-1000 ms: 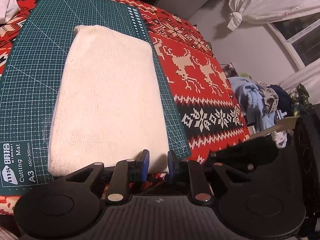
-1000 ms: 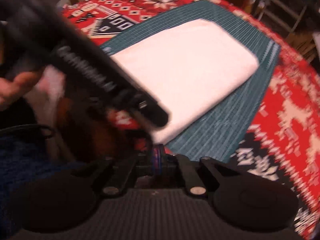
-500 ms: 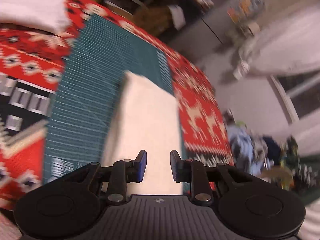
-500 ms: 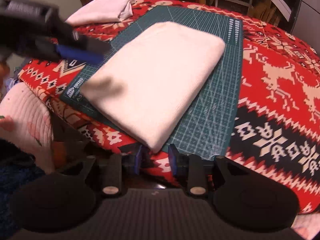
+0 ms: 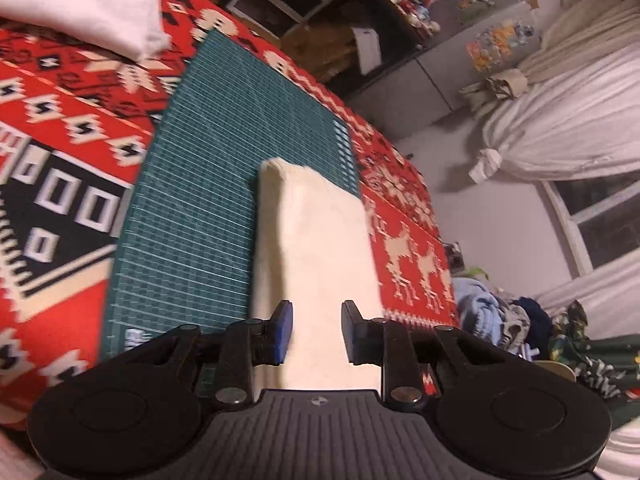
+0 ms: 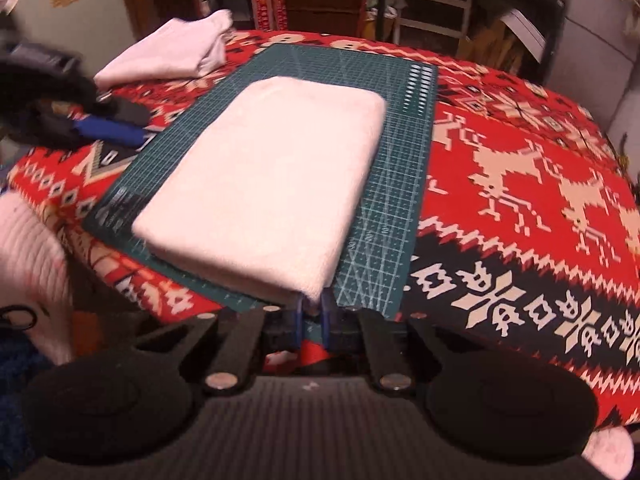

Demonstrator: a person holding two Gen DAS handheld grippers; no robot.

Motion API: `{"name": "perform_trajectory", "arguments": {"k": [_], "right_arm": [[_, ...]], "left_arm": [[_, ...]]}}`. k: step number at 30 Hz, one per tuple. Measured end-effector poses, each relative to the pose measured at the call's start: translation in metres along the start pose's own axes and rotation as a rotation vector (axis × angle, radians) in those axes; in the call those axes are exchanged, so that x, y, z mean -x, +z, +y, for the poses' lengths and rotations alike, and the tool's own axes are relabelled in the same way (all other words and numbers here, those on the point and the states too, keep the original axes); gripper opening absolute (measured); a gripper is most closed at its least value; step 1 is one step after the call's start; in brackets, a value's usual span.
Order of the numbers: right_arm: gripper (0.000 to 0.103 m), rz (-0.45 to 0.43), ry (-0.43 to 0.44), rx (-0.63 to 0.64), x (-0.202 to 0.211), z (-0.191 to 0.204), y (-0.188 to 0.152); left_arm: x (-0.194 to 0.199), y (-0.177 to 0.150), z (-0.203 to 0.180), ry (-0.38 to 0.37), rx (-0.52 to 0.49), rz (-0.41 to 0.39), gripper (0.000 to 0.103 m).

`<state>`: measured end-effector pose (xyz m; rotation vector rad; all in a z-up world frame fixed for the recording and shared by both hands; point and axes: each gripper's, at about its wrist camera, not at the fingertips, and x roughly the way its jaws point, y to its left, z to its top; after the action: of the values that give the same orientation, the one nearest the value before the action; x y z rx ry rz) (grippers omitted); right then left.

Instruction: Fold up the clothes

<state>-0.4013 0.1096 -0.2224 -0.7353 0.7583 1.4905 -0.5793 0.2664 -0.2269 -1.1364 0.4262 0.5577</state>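
Cream knitted garment (image 6: pixel 264 184), folded into a thick tidy rectangle, lies flat on the dark green gridded cutting mat (image 6: pixel 384 240), which sits on the worktop's red, black and cream patterned cloth (image 6: pixel 520 184). Right gripper (image 6: pixel 311 310) sits at the garment's near right corner, its blue pads drawn close with only a narrow gap; the corner's edge appears to sit at or between them, but whether it is pinched I cannot tell. Left gripper (image 5: pixel 316 334) hovers low over the same garment (image 5: pixel 316 248), jaws parted, nothing between them, fabric showing through the gap. From the right wrist view, the left gripper's blue pad (image 6: pixel 110 130) reaches in at the left edge of the mat. A second folded white garment (image 6: pixel 168 50) rests at the far left of the cloth, off the mat, likely a stack for finished pieces. Unfolded clothes (image 5: pixel 500 312) heap beyond the worktop's right side. Judgement: this fits either one more fold to come or lifting the bundle to the stack; the pictures do not settle which.
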Motion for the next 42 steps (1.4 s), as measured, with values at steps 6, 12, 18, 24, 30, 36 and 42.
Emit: {"name": "perform_trajectory", "arguments": {"k": [6,12,18,24,30,36,42], "right_arm": [[0.009,0.018,0.023,-0.028,0.002,-0.002,-0.011],[0.010,-0.004,0.017,-0.091,0.012,-0.015,-0.018],[0.010,-0.033,0.013,-0.149,0.019,-0.030,-0.016],[0.011,-0.128,0.017,-0.197,0.026,-0.042,0.006],[0.011,-0.185,0.028,-0.206,0.001,-0.056,0.044],[0.011,-0.178,0.056,-0.255,-0.042,-0.082,0.089],[0.010,-0.185,0.094,-0.167,-0.076,-0.062,0.112]], "left_arm": [[-0.029,0.005,-0.011,0.137,-0.164,-0.007,0.026],[-0.027,0.000,-0.005,0.203,-0.195,-0.016,0.000],[-0.002,0.004,0.015,0.137,-0.055,-0.051,0.010],[-0.003,0.004,-0.024,0.083,-0.182,-0.085,0.015],[-0.050,0.019,-0.042,0.124,-0.248,-0.044,0.014],[-0.075,0.038,-0.041,0.160,-0.259,-0.058,0.015],[-0.087,0.056,-0.041,0.199,-0.289,-0.057,0.014]]}}
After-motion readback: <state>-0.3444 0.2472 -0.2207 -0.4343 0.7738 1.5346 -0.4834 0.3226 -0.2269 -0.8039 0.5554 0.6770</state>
